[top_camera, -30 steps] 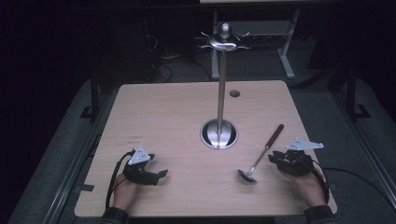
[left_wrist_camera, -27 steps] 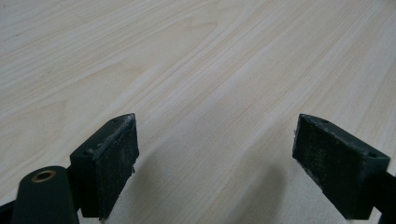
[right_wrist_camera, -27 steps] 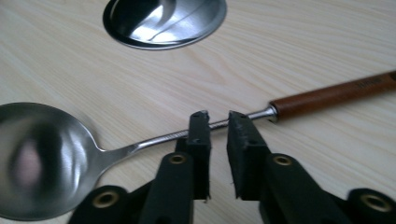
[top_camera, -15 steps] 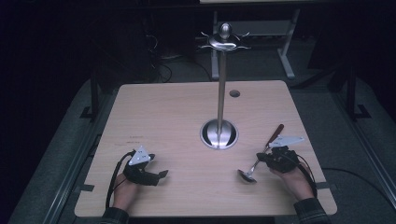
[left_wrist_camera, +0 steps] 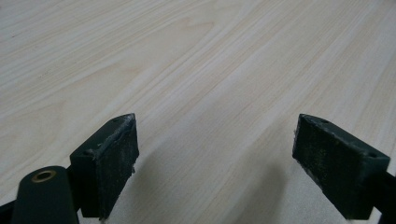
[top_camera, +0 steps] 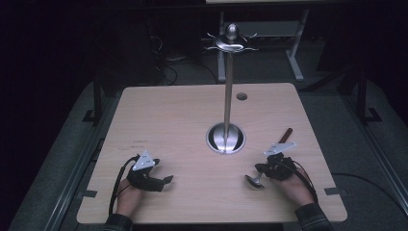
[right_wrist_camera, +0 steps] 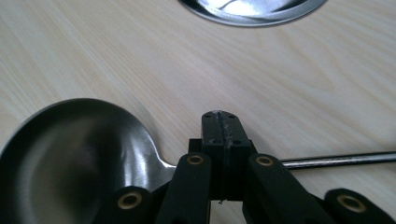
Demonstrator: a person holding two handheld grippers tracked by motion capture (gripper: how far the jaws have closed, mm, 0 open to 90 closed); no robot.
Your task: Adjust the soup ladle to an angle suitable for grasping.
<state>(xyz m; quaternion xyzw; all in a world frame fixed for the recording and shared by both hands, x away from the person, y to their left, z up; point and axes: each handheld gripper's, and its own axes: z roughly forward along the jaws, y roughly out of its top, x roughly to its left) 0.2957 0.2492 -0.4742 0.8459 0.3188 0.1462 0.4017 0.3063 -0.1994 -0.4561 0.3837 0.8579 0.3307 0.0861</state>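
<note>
A steel ladle (top_camera: 253, 180) lies on the wooden table (top_camera: 183, 120), bowl toward the front, dark handle end pointing back right. My right gripper (top_camera: 262, 169) sits over its shaft just behind the bowl. In the right gripper view the jaws are pressed flat together, my right gripper (right_wrist_camera: 221, 116) shut, with the ladle bowl (right_wrist_camera: 70, 158) to their left and the thin shaft running out behind them to the right. My left gripper (top_camera: 166, 180) rests at the front left, and the left gripper view shows my left gripper (left_wrist_camera: 215, 154) wide open over bare wood.
A tall metal stand rises from a round base (top_camera: 225, 138) at mid-table, with a hooked top (top_camera: 232, 42). The base's rim (right_wrist_camera: 252, 9) lies just beyond my right gripper. A small hole (top_camera: 242, 96) sits near the table's far edge.
My right gripper has moved left and forward from beside the ladle to over its shaft near the bowl. The left gripper has stayed put.
</note>
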